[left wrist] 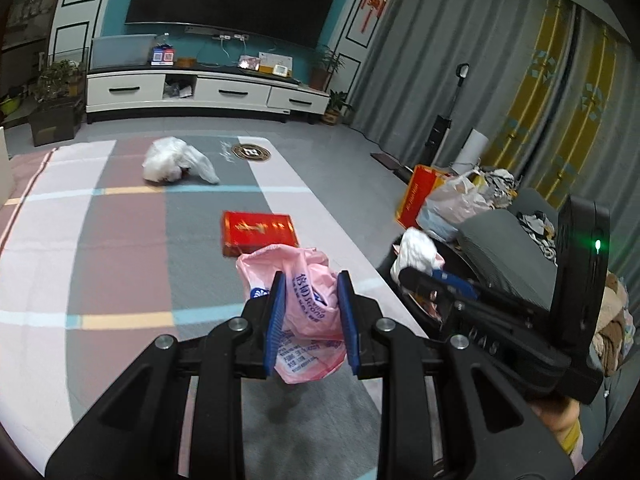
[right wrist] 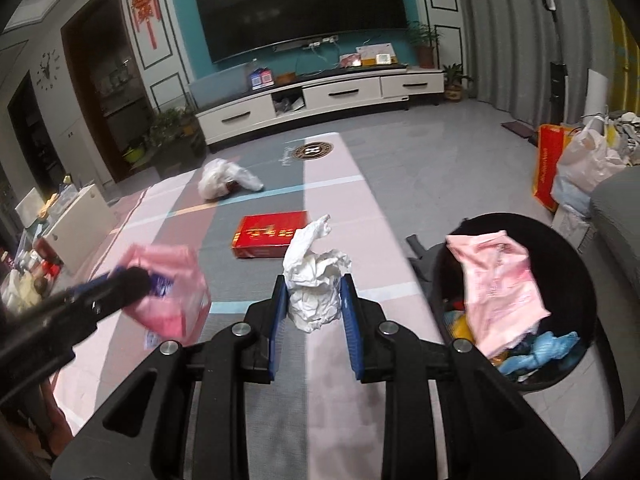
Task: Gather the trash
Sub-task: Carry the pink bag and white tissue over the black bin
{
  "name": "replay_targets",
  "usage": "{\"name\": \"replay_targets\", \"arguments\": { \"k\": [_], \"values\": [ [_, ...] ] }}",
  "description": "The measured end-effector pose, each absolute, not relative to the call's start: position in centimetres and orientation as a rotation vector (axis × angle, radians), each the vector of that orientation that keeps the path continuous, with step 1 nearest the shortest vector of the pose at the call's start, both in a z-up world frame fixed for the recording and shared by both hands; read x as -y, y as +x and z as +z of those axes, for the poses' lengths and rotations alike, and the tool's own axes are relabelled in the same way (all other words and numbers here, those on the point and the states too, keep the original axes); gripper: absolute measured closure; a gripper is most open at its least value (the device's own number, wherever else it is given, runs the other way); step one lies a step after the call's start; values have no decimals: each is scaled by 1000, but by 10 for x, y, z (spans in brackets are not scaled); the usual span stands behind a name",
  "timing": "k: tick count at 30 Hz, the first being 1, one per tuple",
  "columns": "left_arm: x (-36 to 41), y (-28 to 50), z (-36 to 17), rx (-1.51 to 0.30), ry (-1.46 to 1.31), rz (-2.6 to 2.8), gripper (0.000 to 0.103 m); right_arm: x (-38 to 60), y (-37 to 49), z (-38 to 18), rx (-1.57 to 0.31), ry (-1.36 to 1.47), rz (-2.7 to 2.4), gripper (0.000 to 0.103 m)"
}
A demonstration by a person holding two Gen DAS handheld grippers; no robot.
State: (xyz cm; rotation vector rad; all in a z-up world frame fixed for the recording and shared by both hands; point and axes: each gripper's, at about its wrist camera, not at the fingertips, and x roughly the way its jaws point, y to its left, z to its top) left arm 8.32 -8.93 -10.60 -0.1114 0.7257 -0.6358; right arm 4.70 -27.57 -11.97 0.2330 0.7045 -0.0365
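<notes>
My left gripper (left wrist: 312,280) is shut on a pink printed plastic bag (left wrist: 308,304), held above the checked floor mat (left wrist: 120,264). My right gripper (right wrist: 314,280) is shut on a crumpled white paper wad (right wrist: 316,292). Each gripper shows in the other's view: the right gripper (left wrist: 412,274) with its white wad to the right, the left gripper (right wrist: 136,280) with the pink bag (right wrist: 172,300) to the left. A black trash bin (right wrist: 532,220) stands at the right, holding a pink bag (right wrist: 500,280) and blue scraps. A red flat box (right wrist: 270,234) and a white plastic bag (right wrist: 224,180) lie on the mat.
A white TV cabinet (right wrist: 320,96) lines the far wall under a big screen. A red carrier bag (right wrist: 548,164) and filled plastic bags (right wrist: 588,160) sit by the grey sofa (right wrist: 616,208) on the right. A white box (right wrist: 80,224) and clutter stand at the left.
</notes>
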Motion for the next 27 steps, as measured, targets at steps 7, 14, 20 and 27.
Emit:
{"name": "replay_targets", "arguments": {
  "k": [7, 14, 20, 27],
  "values": [
    [120, 71, -106, -736, -73, -671, 76, 308, 33, -119, -687, 257, -83, 76],
    [160, 67, -104, -749, -28, -706, 76, 334, 19, -117, -672, 269, -126, 76],
    [193, 66, -108, -758, 8, -726, 75, 358, 6, -118, -664, 283, -166, 76],
    [228, 67, -112, -763, 50, -756, 75, 387, -6, -122, -671, 315, -207, 75]
  ]
}}
